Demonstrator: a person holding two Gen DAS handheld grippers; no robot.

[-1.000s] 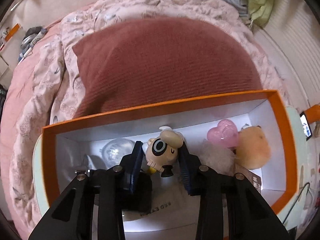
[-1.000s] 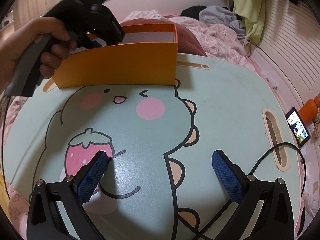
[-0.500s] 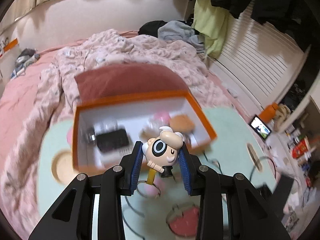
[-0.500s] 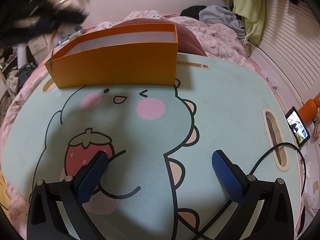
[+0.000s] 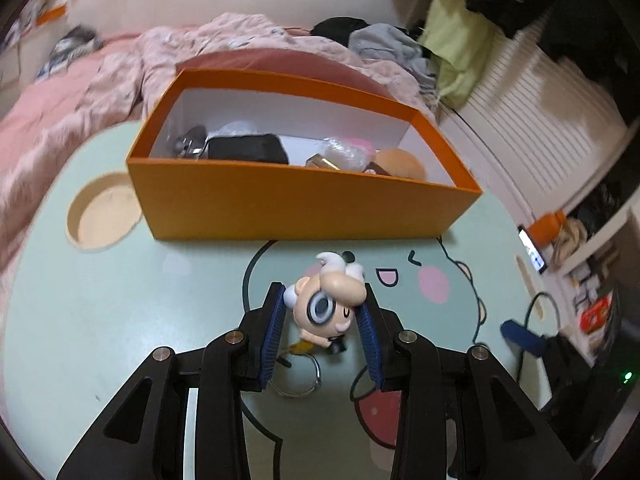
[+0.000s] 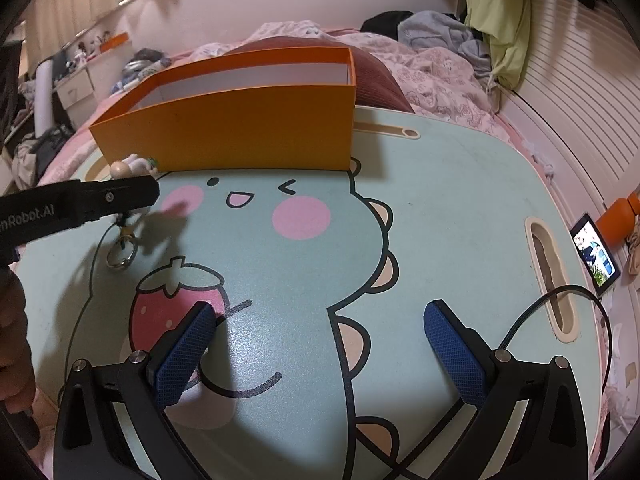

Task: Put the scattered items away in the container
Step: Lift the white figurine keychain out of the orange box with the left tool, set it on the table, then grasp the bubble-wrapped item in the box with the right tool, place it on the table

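My left gripper [image 5: 322, 310] is shut on a small cartoon figure keychain [image 5: 330, 300] with a cream hat and one big eye. Its metal ring [image 5: 298, 378] hangs down onto the table. The gripper holds it low over the green cartoon table [image 5: 120, 300], in front of the orange box [image 5: 304, 204]. The box holds a black pouch [image 5: 248, 148], a clear ball, a pink item and a tan plush [image 5: 400, 162]. In the right wrist view the left gripper [image 6: 80, 200] shows at the left with the ring [image 6: 120, 256] below it. My right gripper [image 6: 316, 344] is open and empty over the table.
The table [image 6: 440, 200] lies on a bed with a pink quilt [image 5: 60, 112] and a dark red pillow [image 5: 280, 62] behind the box. A black cable [image 6: 560, 304] crosses the table's right side. A phone [image 6: 596, 258] and an orange bottle [image 6: 618, 218] lie off the right edge.
My left gripper has pulled back from inside the box and come down low over the table in front of it, still holding the figure. The right gripper has not moved.
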